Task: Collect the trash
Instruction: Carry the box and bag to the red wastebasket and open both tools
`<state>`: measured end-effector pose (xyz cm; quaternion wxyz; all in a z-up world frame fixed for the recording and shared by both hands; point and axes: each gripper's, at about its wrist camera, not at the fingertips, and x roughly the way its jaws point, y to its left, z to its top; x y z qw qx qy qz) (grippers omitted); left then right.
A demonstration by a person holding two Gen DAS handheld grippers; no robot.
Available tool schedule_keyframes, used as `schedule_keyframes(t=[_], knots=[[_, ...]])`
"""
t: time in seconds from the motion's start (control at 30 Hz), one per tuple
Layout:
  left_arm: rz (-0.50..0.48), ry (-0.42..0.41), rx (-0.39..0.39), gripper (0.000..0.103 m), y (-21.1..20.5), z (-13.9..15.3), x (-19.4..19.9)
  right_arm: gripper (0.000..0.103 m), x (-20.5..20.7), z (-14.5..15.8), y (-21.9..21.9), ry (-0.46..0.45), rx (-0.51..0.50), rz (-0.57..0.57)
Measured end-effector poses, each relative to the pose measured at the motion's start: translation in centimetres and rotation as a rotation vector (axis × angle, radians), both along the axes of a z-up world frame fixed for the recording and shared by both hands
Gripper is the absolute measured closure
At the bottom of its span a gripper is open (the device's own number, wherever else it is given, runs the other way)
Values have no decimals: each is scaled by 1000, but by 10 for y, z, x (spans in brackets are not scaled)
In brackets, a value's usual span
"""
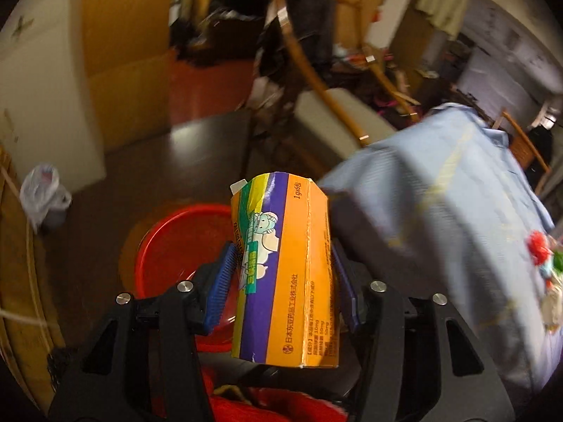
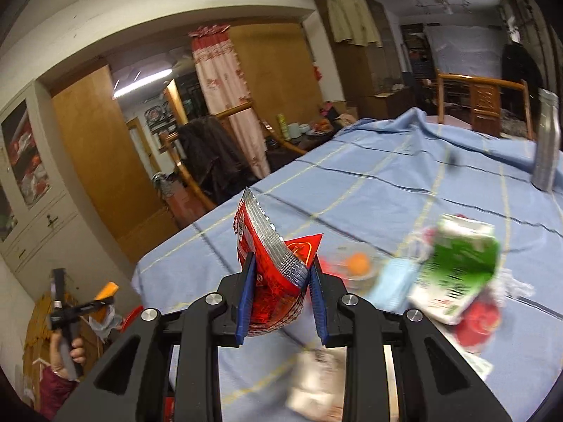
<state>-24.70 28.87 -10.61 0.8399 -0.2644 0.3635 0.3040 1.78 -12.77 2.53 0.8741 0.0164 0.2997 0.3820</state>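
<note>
My left gripper is shut on an orange and purple cardboard box, held upright above a red basin on the dark floor. My right gripper is shut on a red and silver foil snack bag, held over the blue tablecloth. A green and white carton, a blue face mask, a red wrapper and a white packet lie on the cloth to the right. The left gripper with its box also shows at the lower left of the right wrist view.
A bin lined with a white plastic bag stands on the floor at the left. A chair with a pale cushion stands beside the table. A metal flask stands at the table's far right. White cabinets line the left wall.
</note>
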Motion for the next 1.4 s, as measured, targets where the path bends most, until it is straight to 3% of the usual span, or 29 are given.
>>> schedule_keyframes(t=[0.03, 0.1, 0.2, 0.4, 0.63, 0.83, 1.07, 1.2, 1.23, 1.4], knots=[[19, 32, -10, 45, 8, -11, 0, 74, -4, 2, 5, -4, -4, 11], [38, 83, -19, 31, 15, -25, 0, 74, -13, 6, 26, -9, -19, 40], [46, 109, 9, 16, 20, -31, 0, 74, -24, 9, 53, 1, -33, 85], [179, 137, 174, 7, 28, -9, -18, 74, -52, 6, 123, 20, -81, 220], [333, 108, 220, 7, 52, 4, -58, 73, -100, -16, 219, 66, -164, 436], [404, 46, 109, 7, 83, -4, -84, 72, -139, -49, 308, 120, -258, 613], [442, 74, 78, 7, 97, -17, -91, 53, -169, -104, 411, 124, -406, 731], [433, 84, 75, 7, 97, -19, -91, 46, -173, -121, 430, 145, -437, 726], [432, 89, 81, 7, 96, -18, -90, 42, -171, -121, 426, 146, -434, 725], [413, 90, 89, 7, 91, -18, -85, 41, -167, -108, 411, 96, -413, 689]])
